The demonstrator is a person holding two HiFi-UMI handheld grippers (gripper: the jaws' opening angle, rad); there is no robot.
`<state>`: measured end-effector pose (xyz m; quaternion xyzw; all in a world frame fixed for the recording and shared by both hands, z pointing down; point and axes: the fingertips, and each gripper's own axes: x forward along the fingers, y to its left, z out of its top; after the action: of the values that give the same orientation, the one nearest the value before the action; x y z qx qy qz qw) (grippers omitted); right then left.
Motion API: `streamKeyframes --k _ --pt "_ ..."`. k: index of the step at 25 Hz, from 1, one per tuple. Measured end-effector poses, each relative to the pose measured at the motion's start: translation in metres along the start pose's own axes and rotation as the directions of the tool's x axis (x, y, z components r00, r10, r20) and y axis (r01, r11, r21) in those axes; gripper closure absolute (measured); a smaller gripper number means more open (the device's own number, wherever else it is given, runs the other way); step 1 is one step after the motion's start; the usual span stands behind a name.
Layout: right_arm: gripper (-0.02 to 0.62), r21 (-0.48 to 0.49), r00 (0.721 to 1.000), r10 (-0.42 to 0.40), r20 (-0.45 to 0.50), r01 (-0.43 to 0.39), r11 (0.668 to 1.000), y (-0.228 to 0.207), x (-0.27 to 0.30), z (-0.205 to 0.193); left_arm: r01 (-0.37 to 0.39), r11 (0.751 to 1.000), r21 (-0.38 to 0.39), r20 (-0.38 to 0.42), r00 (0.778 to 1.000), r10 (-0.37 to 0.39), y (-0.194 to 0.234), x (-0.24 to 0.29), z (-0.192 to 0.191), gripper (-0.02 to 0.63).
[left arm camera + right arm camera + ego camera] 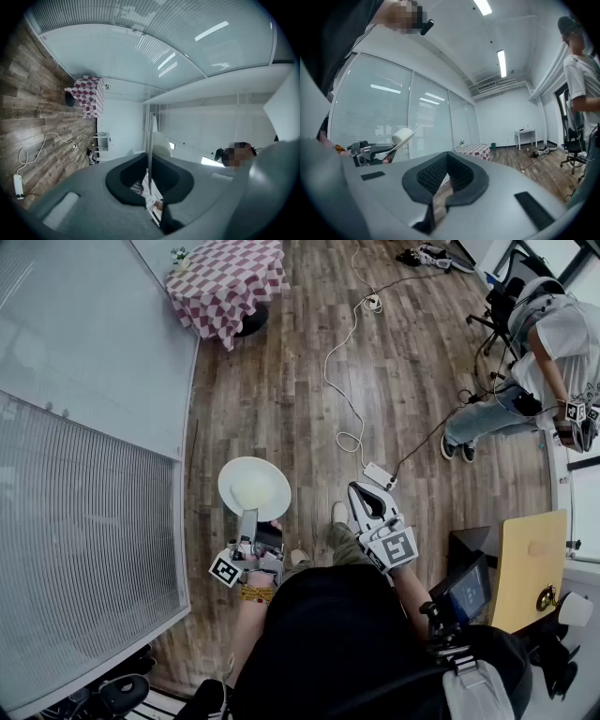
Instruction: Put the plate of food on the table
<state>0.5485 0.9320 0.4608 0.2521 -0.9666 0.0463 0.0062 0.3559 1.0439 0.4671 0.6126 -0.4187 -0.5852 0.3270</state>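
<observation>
Still far off, the table (225,282) lies straight ahead of the left gripper (249,518), which is clamped on the plate (254,487) rim. The right gripper (364,493) is closed and empty.

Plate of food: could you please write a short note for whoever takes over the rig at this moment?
Left hand-held gripper: shut on the rim of the plate, which is held above the wooden floor.
Right hand-held gripper: shut, empty.
Checked table: across the room, ahead.
Done: plate picked up.
Left: walk over, set it on the table, release.
</observation>
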Motion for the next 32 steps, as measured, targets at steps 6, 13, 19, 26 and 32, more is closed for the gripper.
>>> streamKeyframes --k 6,13,19,26,32 --pt "0.581 0.049 0.997 0.079 0.016 -0.080 0.996 -0.065 0.017 0.007 -0.023 1.000 -0.014 0.005 1.000 0.023 0.030 0.066 -0.027 0.586" --pt "0.575 -0.087 0.977 0.211 0.037 -0.207 0.974 -0.104 0.051 0.021 -0.043 0.999 0.033 0.044 0.998 0.041 0.048 0.125 -0.035 0.585" --pt "0.505 -0.145 0.978 0.202 0.044 -0.194 0.970 -0.125 0.094 0.029 -0.088 0.995 0.054 0.047 0.995 0.085 0.077 0.167 -0.025 0.584" --pt "0.505 -0.141 0.987 0.159 0.014 -0.155 0.978 -0.153 0.144 0.016 0.017 0.998 -0.053 0.092 0.996 -0.012 0.117 0.222 0.001 0.585" --pt "0.505 -0.134 0.995 0.092 -0.034 -0.096 0.986 -0.195 0.201 0.016 0.004 0.988 -0.158 0.089 0.996 0.011 0.163 0.276 0.030 0.584"
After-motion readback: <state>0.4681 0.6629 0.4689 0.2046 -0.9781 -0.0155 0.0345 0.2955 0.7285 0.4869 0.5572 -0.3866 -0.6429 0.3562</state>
